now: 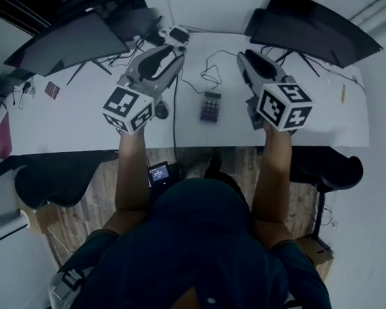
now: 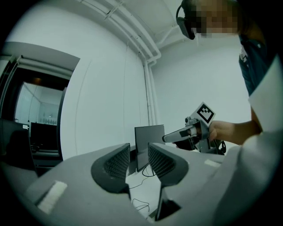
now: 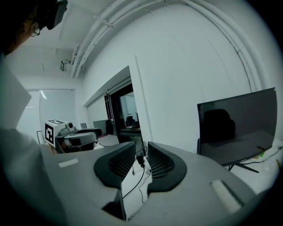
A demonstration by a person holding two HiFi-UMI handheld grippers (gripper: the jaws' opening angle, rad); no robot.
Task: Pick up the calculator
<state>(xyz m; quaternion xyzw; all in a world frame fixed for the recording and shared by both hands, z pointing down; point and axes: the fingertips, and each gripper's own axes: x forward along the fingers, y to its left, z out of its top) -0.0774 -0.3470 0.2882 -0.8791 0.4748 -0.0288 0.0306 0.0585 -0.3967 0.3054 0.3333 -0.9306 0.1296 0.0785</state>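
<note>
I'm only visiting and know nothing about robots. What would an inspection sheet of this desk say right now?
Surface: white desk.
Job's things: calculator lies flat between the two grippers, untouched.
Clutter: small dark red item and pink item at the desk's left end.
Grippers: left gripper and right gripper, jaws nearly together, nothing between them.
Cables: black cable runs to the desk's front edge, left of the calculator.
Surroundings: left monitor, right monitor, black chair, wooden floor.
</note>
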